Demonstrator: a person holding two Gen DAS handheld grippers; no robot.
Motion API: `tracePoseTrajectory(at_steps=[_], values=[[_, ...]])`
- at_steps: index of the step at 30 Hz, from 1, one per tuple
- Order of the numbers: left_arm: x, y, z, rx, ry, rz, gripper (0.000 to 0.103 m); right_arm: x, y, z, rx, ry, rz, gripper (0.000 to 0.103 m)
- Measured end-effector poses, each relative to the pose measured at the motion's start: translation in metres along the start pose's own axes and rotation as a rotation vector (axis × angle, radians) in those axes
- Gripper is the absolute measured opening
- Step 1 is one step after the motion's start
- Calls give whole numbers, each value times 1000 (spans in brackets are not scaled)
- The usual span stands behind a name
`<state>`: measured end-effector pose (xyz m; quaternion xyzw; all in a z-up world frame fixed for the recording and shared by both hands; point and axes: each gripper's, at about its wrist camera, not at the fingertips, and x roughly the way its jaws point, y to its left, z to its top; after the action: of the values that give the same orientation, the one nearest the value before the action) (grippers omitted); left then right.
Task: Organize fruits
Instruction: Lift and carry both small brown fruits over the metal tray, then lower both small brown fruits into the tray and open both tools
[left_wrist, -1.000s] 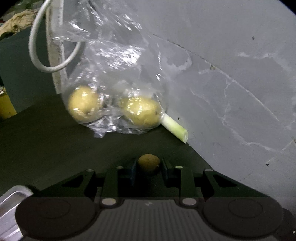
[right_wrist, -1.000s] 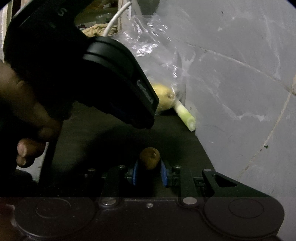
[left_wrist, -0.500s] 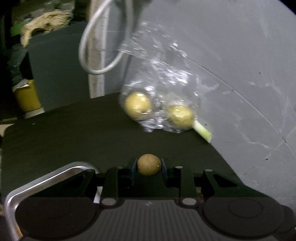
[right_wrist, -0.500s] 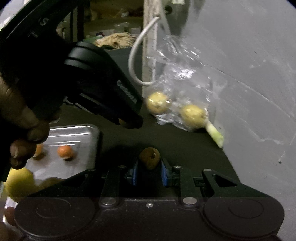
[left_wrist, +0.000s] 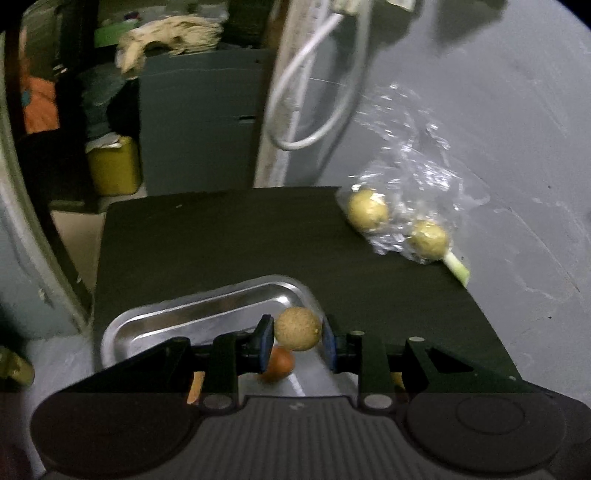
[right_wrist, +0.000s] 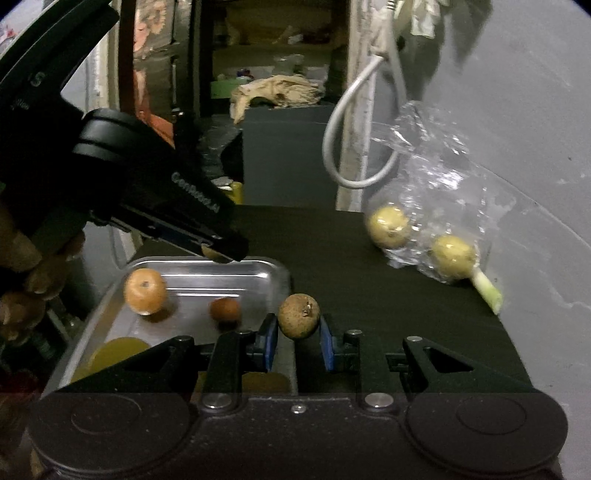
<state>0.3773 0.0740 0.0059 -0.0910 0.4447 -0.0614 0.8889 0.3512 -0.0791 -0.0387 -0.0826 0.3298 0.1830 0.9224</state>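
Note:
My left gripper (left_wrist: 297, 341) is shut on a small round tan fruit (left_wrist: 297, 328), held above the near right corner of a metal tray (left_wrist: 177, 325). My right gripper (right_wrist: 297, 339) is shut on a small brown fruit (right_wrist: 298, 320) with a stalk stub, just off the tray's (right_wrist: 266, 266) right rim. In the tray lie an orange fruit (right_wrist: 144, 291), a smaller reddish one (right_wrist: 225, 311) and yellow fruit (right_wrist: 110, 354) nearer me. The left gripper's body (right_wrist: 147, 184) and a hand (right_wrist: 26, 280) show at left in the right wrist view.
A clear plastic bag (right_wrist: 436, 206) with two yellow-green fruits (right_wrist: 388, 226) and a green stalk (right_wrist: 487, 290) lies at the dark table's (left_wrist: 207, 236) far right, against a grey wall (left_wrist: 517, 129). A white cable loop (right_wrist: 354, 147) hangs behind it. Clutter and a yellow can (left_wrist: 114, 170) stand beyond.
Both grippers have drawn back and leftward from the bag, each still holding its fruit. The tray has come into view under them.

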Motion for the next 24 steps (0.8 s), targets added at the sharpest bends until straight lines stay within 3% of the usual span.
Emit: tracePoseTrajectory(at_steps=[15,24], values=[[-26,56,-37,-191,-5,113,31,3,43,10,-83,19,54,27],[-26,66,-47,-228,9,140,31,17,49,10,-77,52,76,27]])
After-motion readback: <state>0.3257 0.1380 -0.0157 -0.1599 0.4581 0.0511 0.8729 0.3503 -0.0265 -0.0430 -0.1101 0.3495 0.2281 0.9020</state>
